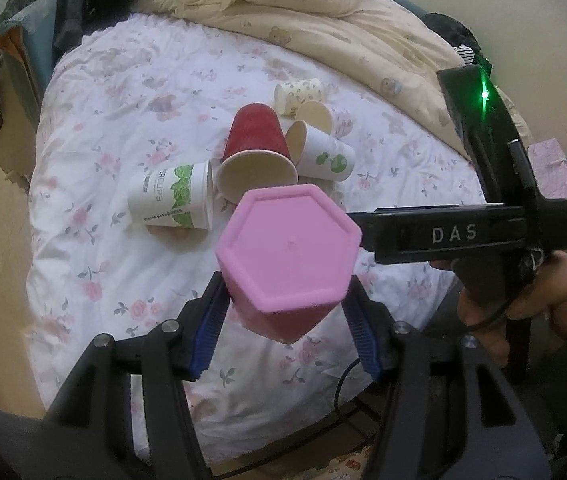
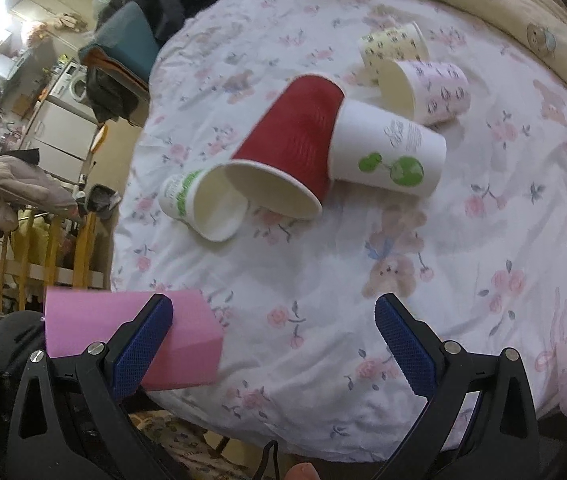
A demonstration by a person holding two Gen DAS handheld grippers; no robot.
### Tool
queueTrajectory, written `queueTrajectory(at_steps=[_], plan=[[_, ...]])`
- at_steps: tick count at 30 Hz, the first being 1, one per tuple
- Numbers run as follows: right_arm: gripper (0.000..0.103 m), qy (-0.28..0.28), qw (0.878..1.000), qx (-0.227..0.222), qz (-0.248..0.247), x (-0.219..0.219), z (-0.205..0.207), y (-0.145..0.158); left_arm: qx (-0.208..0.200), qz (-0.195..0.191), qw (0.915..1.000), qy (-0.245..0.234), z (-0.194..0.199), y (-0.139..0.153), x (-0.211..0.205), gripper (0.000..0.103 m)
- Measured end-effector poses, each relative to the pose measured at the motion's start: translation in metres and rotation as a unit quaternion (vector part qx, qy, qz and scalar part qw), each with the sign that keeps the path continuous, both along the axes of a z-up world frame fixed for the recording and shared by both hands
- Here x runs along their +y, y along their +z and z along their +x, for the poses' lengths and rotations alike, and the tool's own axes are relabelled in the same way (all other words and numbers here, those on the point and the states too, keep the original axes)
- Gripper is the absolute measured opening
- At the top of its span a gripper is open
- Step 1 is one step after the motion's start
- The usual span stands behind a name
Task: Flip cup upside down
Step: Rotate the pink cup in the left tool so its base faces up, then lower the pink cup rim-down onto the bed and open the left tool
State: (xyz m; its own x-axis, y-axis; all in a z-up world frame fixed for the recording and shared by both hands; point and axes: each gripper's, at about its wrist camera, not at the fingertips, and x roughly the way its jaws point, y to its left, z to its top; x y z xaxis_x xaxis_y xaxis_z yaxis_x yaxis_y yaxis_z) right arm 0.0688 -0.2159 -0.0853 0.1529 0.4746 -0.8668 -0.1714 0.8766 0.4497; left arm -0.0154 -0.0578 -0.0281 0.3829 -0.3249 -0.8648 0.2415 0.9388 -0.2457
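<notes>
My left gripper [image 1: 285, 312] pinches the pink cup [image 1: 289, 256] at frame centre, base facing the camera, my right gripper [image 2: 275, 344] gapes empty; I judge loose pads could drop it.

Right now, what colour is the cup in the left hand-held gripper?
Pink, a hexagonal cup; clearest in the left wrist view.

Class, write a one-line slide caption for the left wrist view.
Left gripper holds a pink hexagonal cup, base toward camera, above paper cups.
</notes>
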Motion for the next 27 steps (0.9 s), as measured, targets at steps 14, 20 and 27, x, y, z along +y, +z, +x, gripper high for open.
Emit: queueTrajectory(at_steps=[14, 20, 27], plan=[[0.103, -0.134, 0.986, -0.095, 0.015, -0.074, -0.006, 0.046, 0.015, 0.050, 0.9971, 0.056, 0.036, -0.008, -0.004, 0.053], [0.103, -0.162, 0.982, -0.091, 0.020, -0.100, -0.008, 0.048, 0.036, 0.062, 0.9943, 0.080, 0.067, -0.031, -0.031, 0.053], [0.103, -0.174, 0.980, -0.088, 0.051, -0.113, -0.011, 0.051, 0.054, 0.105, 0.9869, 0.110, 0.085, -0.072, -0.050, 0.053]])
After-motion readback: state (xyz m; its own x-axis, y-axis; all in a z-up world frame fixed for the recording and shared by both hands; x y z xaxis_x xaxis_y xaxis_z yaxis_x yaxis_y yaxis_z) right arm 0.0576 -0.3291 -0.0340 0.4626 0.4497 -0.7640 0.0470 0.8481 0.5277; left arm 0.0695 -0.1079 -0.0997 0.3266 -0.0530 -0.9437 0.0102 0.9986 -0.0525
